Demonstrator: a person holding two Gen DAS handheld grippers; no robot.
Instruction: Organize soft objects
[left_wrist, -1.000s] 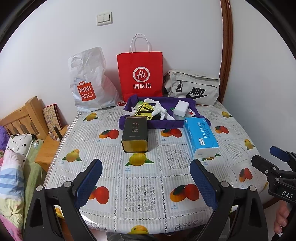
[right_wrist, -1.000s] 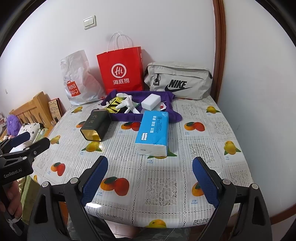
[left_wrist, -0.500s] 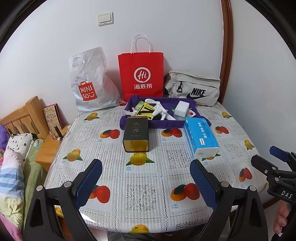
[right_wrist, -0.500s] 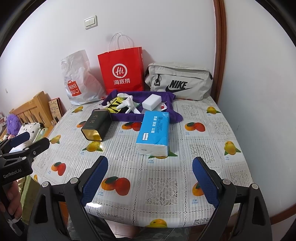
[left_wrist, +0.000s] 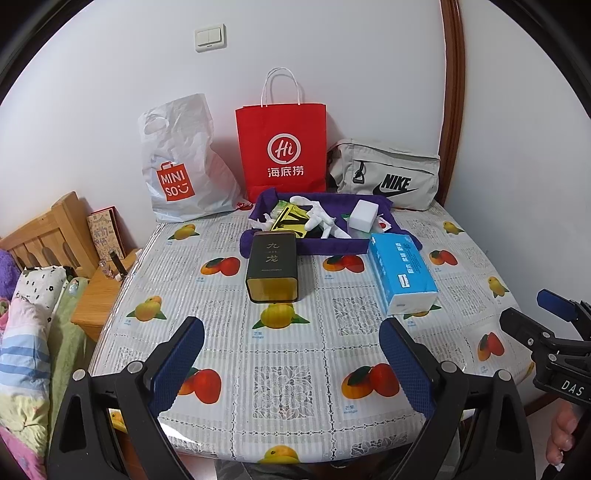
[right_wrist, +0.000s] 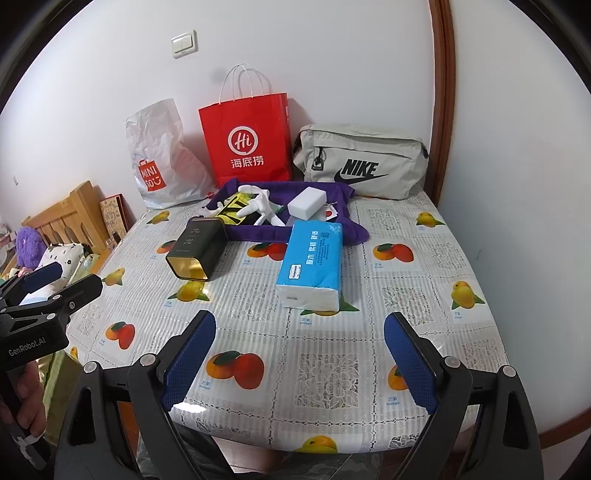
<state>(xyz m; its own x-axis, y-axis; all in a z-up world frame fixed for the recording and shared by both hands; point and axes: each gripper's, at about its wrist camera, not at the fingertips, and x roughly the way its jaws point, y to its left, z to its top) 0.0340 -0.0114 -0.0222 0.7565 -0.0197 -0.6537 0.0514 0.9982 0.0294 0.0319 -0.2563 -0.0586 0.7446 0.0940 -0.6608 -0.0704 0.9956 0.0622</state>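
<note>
past the fingers: a table (left_wrist: 295, 354) with a fruit cloth, and all the things sit on its far half
left gripper (left_wrist: 291, 363): held low over the near edge of the table, blue fingers (left_wrist: 177, 363) spread wide, nothing between them
right gripper (right_wrist: 300, 356): also low over the near edge, blue fingers (right_wrist: 410, 363) spread wide, nothing between them
dark tin (left_wrist: 272, 267): lying on its side straight ahead of the left fingers, gold open end facing them, well apart from the tips
blue tissue pack (right_wrist: 311, 264): lying flat straight ahead of the right fingers, a bit toward the left finger, well apart from the tips
tin and tissue pack: side by side with a gap between
purple cloth tray (left_wrist: 334, 248): just behind the tin and the tissue pack, and the far end of each seems to touch its front edge
white glove (left_wrist: 317, 214): lying in the tray, near the middle
white sponge block (right_wrist: 307, 201): in the tray, on the side of the right finger
yellow and black pack (left_wrist: 290, 223): in the tray, behind the tin
far behind the tray: a white plastic bag (left_wrist: 181, 162), a red paper bag (left_wrist: 282, 147) and a grey nike bag (right_wrist: 360, 164), all against the wall
beside the left finger: a wooden bed end (left_wrist: 44, 236) and bedding off the table
</note>
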